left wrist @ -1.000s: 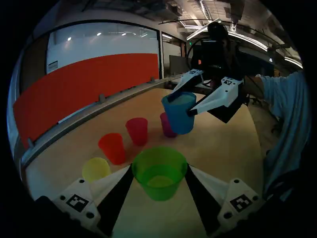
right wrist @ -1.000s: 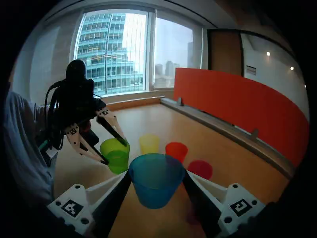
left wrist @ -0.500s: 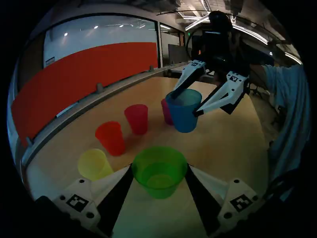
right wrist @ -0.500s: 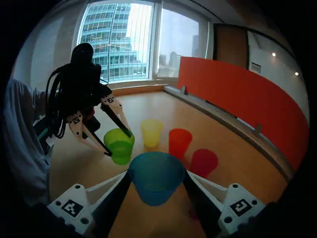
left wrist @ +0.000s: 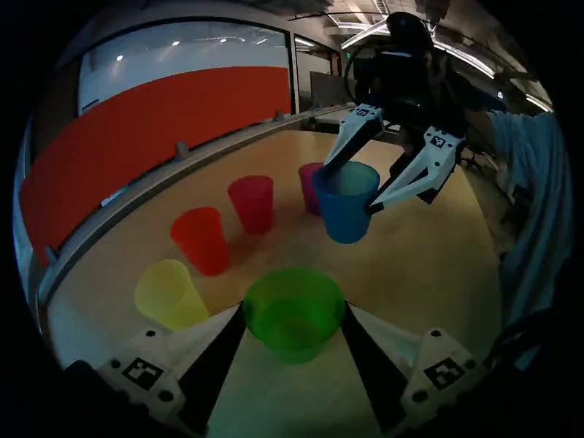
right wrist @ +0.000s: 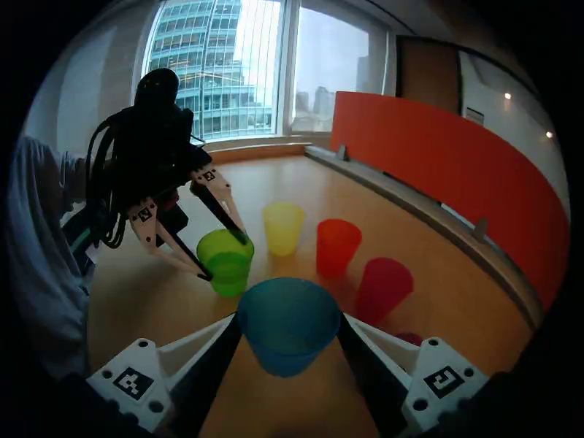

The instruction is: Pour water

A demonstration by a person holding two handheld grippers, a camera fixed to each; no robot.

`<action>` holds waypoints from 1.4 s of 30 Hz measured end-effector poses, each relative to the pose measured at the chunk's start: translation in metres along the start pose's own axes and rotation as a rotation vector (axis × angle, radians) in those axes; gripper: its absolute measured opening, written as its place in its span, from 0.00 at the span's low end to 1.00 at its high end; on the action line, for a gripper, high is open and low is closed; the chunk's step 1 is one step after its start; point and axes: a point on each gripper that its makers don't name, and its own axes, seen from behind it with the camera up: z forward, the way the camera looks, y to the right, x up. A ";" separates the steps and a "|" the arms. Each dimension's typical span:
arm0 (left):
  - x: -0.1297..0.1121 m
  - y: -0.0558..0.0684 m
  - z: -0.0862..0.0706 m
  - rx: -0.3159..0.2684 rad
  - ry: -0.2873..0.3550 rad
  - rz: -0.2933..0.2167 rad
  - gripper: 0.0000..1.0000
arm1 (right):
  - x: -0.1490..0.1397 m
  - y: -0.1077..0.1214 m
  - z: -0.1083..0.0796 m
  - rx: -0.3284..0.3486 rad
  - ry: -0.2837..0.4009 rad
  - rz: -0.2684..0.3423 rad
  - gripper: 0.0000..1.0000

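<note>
At the near edge of the wooden table [left wrist: 409,255], the green cup [left wrist: 294,321] stands upright, clamped on both sides by my left gripper [left wrist: 292,310]. My right gripper [left wrist: 347,191] grips the blue cup [left wrist: 346,212] likewise, upright, just in front of the magenta cup [left wrist: 309,182]. The yellow cup [left wrist: 166,293], orange cup [left wrist: 198,239] and red cup [left wrist: 252,203] stand in a row along the orange wall panel [left wrist: 146,124].

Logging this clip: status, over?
Left gripper shut on green cup. Right gripper shut on blue cup, upright, no pour yet. Yellow cup, orange cup, red cup off to the side.
</note>
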 end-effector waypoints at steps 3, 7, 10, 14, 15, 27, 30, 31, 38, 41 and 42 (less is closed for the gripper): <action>-0.004 0.001 0.001 -0.001 -0.004 -0.002 0.88 | -0.005 -0.001 0.002 0.000 -0.007 -0.001 0.94; -0.008 0.001 0.001 -0.001 -0.006 -0.005 0.88 | -0.011 -0.003 0.005 -0.002 -0.015 -0.001 0.94; -0.010 0.001 0.000 0.001 -0.004 -0.012 0.88 | -0.015 -0.004 0.006 -0.003 -0.018 0.000 0.94; -0.013 0.000 -0.002 0.004 -0.003 -0.025 0.89 | -0.021 -0.006 0.008 -0.005 -0.025 -0.001 0.94; -0.014 -0.001 -0.002 0.004 -0.003 -0.027 0.89 | -0.022 -0.007 0.008 -0.007 -0.027 -0.002 0.94; -0.015 0.002 -0.004 0.004 0.003 -0.040 0.98 | -0.036 -0.013 0.013 -0.017 -0.032 0.008 0.94; -0.017 0.002 -0.004 0.005 0.002 -0.049 0.98 | -0.039 -0.013 0.014 -0.018 -0.032 0.015 0.94; -0.017 0.002 -0.005 0.006 0.002 -0.051 0.98 | -0.040 -0.014 0.014 -0.019 -0.032 0.016 0.94; -0.022 0.001 -0.011 0.013 0.003 -0.067 0.98 | -0.045 -0.015 0.013 -0.026 -0.027 0.021 0.94; -0.027 0.002 -0.013 0.011 -0.005 -0.078 0.98 | -0.047 -0.015 0.012 -0.031 -0.026 0.023 0.94; -0.028 0.002 -0.014 0.010 -0.007 -0.082 0.98 | -0.048 -0.015 0.012 -0.033 -0.026 0.024 0.94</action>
